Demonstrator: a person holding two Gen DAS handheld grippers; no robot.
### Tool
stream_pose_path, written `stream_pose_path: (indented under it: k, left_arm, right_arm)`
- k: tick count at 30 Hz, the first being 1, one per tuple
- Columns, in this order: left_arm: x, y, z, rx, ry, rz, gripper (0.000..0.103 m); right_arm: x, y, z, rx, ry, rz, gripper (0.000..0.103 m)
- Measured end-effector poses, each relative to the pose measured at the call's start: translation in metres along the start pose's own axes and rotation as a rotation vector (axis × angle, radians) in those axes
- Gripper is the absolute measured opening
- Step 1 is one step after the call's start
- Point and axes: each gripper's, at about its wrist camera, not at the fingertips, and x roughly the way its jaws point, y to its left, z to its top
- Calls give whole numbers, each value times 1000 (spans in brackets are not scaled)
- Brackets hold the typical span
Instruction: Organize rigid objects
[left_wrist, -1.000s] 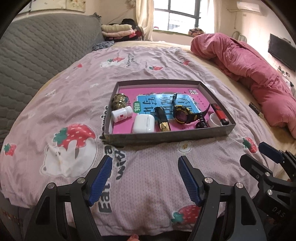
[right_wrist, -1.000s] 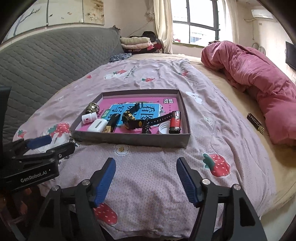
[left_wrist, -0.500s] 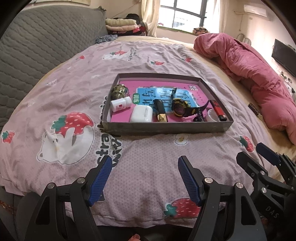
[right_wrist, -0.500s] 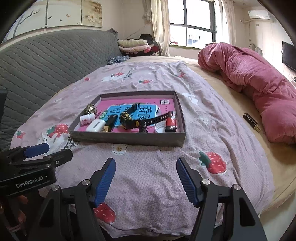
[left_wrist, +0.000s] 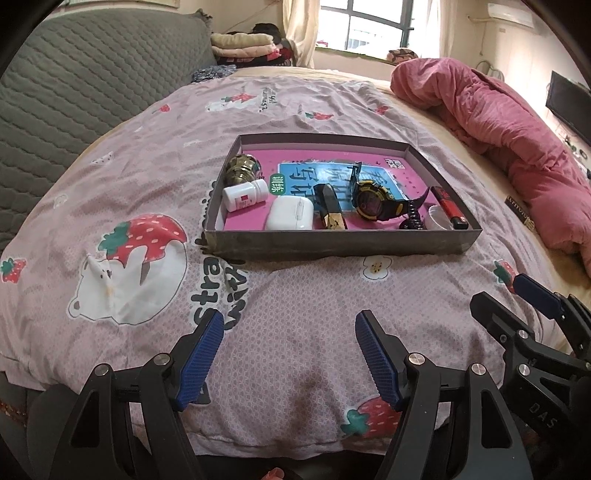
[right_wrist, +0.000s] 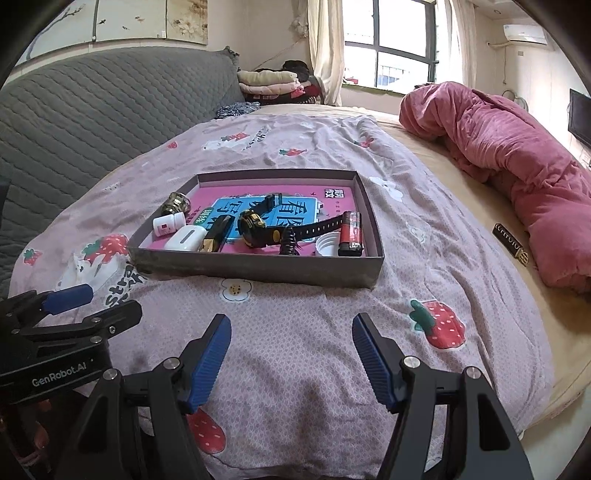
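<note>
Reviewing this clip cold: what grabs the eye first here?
The shallow grey tray mid-bed, crowded with small things: a yellow-and-black watch, a white case, a red lighter. Both grippers, left and right, hover open before it; a pink quilt is heaped right.

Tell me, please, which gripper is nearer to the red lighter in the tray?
Right. The right gripper hovers open almost straight before the red lighter; the left gripper hovers open further toward the tray's white-bottle end.
</note>
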Motion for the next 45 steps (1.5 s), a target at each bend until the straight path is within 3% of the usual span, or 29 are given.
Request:
stream_pose_path:
  k: [19,30,45]
  left_arm:
    - [12,3,7,-3,-40,-11,75]
    - [24,10,13,-8,-55,21,75]
    - [37,14,17,-19,-43,21,75]
  right_arm:
    - [15,-4,4,4,-22,-25,67]
    - [28,-9,8,16,-22,-38,67]
    - [39,-10,5,15,9,-32,67]
